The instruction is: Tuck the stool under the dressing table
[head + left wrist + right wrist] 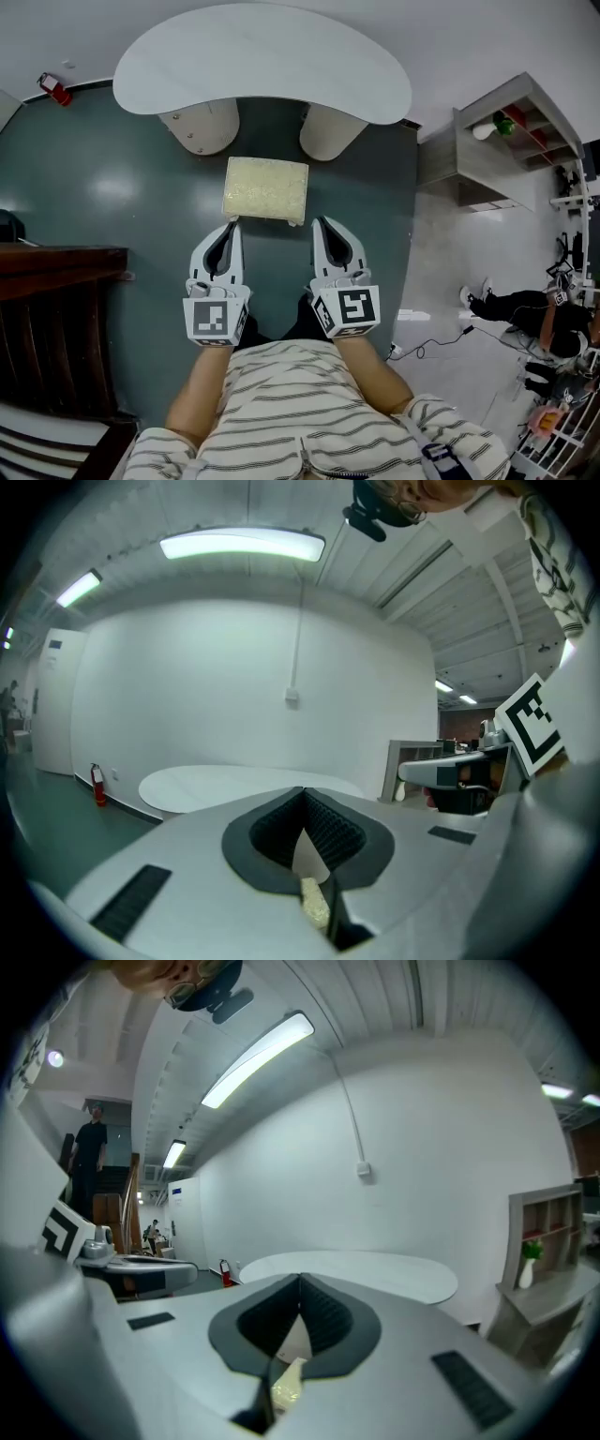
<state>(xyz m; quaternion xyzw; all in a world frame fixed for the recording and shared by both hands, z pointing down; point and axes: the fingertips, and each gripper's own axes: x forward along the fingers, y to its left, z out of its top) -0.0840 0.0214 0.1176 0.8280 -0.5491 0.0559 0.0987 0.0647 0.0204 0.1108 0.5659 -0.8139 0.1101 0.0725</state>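
A glossy dark teal floor runs up to a plain white wall, with a small red fire extinguisher at its foot. A long fluorescent ceiling light glows overhead. On the right stands a pale grey open shelf unit on lighter grey flooring. A dark brown wooden piece of furniture sits on the left.

**Stool stands just short of the dressing table**

The stool, square with a pale yellow fuzzy top, stands on the dark teal floor just in front of the white dressing table, between the table's two rounded supports and not yet under its top. The left tongs point at the stool's near left corner and the right tongs at its near right corner, each drawn to a narrow tip. Whether either touches the cushion cannot be told. A person's striped shirt fills the lower edge.
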